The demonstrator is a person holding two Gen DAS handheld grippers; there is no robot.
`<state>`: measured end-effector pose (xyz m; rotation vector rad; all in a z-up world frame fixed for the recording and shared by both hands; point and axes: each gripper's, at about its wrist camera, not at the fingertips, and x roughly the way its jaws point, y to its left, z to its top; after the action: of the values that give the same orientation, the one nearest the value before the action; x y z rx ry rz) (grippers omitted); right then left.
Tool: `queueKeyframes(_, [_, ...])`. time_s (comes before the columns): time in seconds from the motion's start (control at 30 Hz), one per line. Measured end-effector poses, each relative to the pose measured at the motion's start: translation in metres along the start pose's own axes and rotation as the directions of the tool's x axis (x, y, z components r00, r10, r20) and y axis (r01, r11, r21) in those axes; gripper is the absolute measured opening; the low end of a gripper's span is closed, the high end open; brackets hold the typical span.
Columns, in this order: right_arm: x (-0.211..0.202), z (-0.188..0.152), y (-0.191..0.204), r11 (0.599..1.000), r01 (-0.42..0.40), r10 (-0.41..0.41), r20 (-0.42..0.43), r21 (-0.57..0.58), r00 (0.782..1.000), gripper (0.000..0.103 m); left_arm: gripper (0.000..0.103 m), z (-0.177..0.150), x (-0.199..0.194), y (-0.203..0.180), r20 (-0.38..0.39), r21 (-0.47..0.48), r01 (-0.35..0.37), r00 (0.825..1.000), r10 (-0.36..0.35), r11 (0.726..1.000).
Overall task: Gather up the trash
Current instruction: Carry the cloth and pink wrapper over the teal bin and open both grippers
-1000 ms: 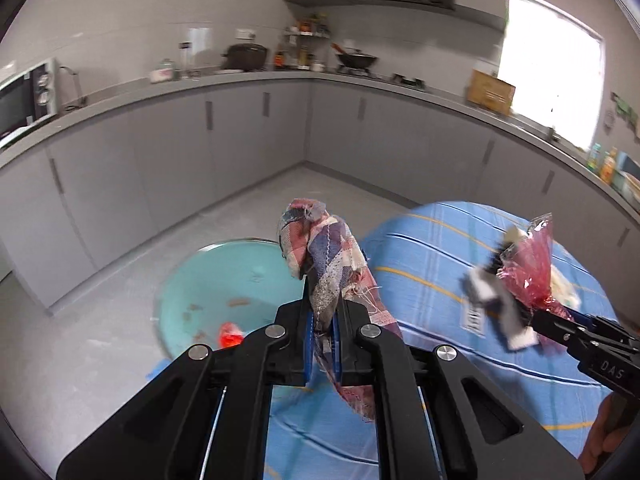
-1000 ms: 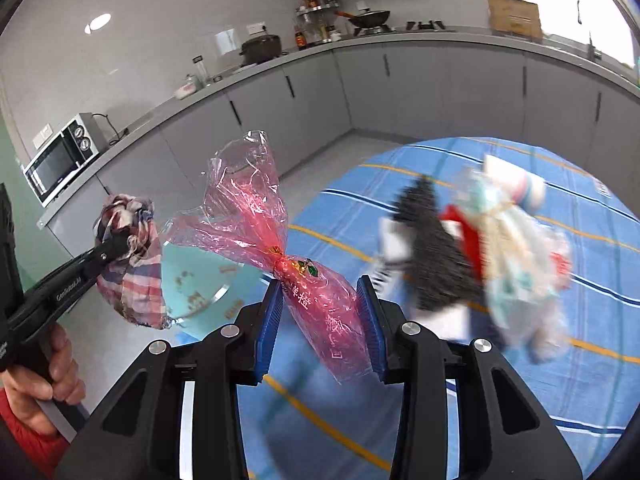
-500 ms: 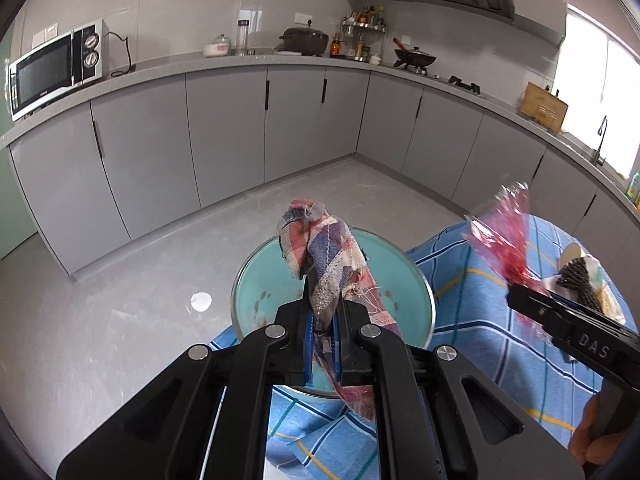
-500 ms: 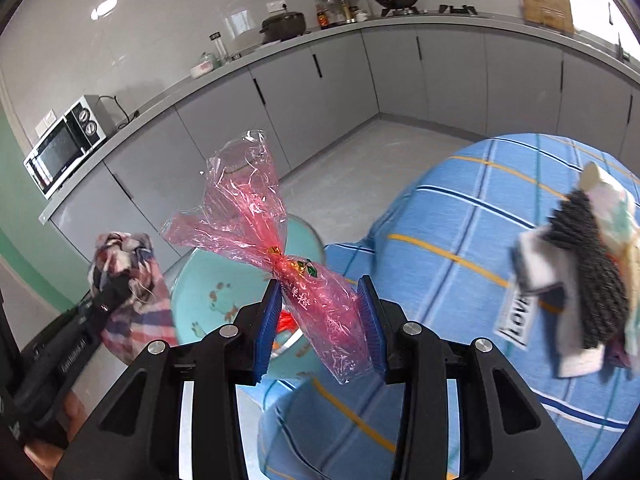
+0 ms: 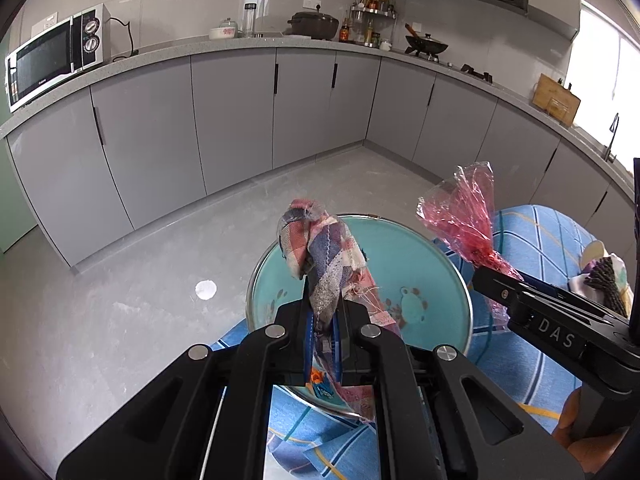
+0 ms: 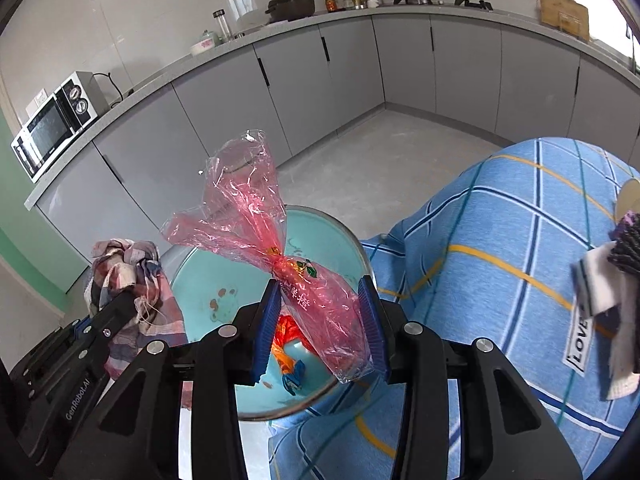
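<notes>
Left hand-held gripper (image 5: 322,336): its jaws are pressed together on a crumpled red, blue and white checked cloth rag (image 5: 326,256), pinched at its middle so both ends hang free of the blue pads.
Right hand-held gripper (image 6: 320,320): its blue ribbed pads sit against the two sides of a twisted, crinkly pink-red clear plastic wrapper (image 6: 276,256); the grip is taken on the fuller lower part, so the flared top stands up above the jaws.
Collecting bin: a round teal basin with a metal rim (image 5: 424,256) stands just past the edge of the table, where scraps can be dropped over the side.
Already in the basin: an orange-and-blue scrap of wrapper (image 6: 288,344) lies on the bottom.
Where the held trash is: both pieces hang above the basin's mouth, the rag over its near left part, the wrapper toward its right rim, side by side and apart; this suits letting go of both at once, in my judgement.
Table: covered with a blue cloth crossed by yellow and dark stripes (image 6: 500,240).
Still to collect: a dark knitted piece with white paper (image 6: 616,280) lies further along the table.
</notes>
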<state>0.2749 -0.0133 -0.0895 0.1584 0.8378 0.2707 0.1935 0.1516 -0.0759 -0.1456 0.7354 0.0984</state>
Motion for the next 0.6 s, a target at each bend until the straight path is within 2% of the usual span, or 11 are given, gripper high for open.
queueKeyframes(0.3, [0.032, 0.000, -0.008, 0.998, -0.044, 0.047, -0.059, 0.049, 0.997, 0.047, 0.008, -0.007, 0.030, -0.004, -0.070, 0.020, -0.011, 0.997, 0.012, 1.000])
queueKeyframes(0.37, [0.037, 0.001, -0.009, 0.996, -0.064, 0.068, -0.069, 0.061, 0.995, 0.060, 0.011, -0.008, 0.034, -0.005, -0.085, 0.024, -0.019, 0.996, 0.021, 1.000])
queueKeyframes(0.43, [0.036, 0.001, -0.009, 0.995, -0.078, 0.082, -0.059, 0.066, 0.995, 0.064, 0.011, -0.009, 0.036, -0.003, -0.088, 0.022, -0.026, 0.996, 0.028, 0.999])
queueKeyframes(0.5, [0.033, 0.001, -0.008, 0.995, -0.083, 0.086, -0.051, 0.059, 0.995, 0.065, 0.017, -0.009, 0.036, -0.003, -0.090, 0.022, -0.031, 0.995, 0.033, 0.999])
queueKeyframes(0.57, [0.030, 0.002, -0.008, 0.995, -0.084, 0.086, -0.039, 0.057, 0.995, 0.065, 0.036, -0.008, 0.033, -0.003, -0.084, 0.021, -0.043, 0.995, 0.045, 0.999])
queueKeyframes(0.6, [0.026, 0.003, -0.009, 0.995, -0.082, 0.084, -0.030, 0.056, 0.996, 0.065, 0.039, -0.008, 0.032, -0.003, -0.080, 0.019, -0.048, 0.996, 0.049, 0.999])
